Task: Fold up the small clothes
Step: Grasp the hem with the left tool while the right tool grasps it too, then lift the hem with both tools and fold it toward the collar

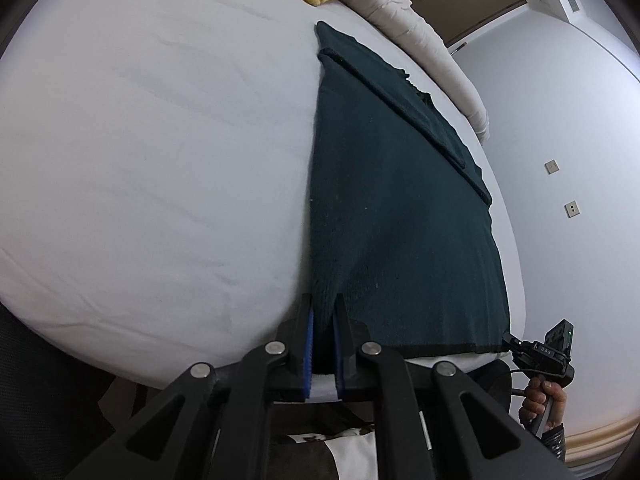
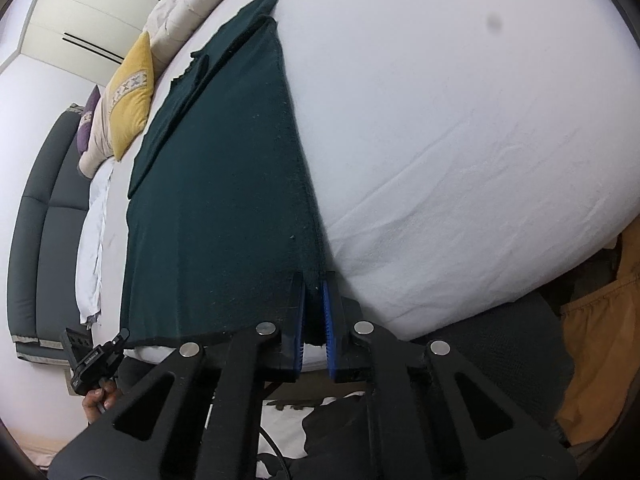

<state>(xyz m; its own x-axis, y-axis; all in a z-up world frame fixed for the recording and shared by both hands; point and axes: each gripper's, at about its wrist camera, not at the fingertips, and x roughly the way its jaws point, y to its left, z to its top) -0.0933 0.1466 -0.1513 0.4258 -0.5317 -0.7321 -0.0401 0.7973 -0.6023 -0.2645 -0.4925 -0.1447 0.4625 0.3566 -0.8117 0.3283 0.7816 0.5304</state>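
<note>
The right gripper (image 2: 315, 304) sits at six o'clock, its blue-padded fingers (image 2: 327, 312) closed narrowly on the near right corner of a dark green knitted garment (image 2: 216, 184) spread flat on a white bed sheet (image 2: 460, 140). The garment runs toward twelve o'clock, with a folded-in strip along its left edge. At nine o'clock, a yellow cushion (image 2: 132, 96) leans against cream bedding (image 2: 176, 12), beside a dark grey headboard (image 2: 44, 208).
</note>
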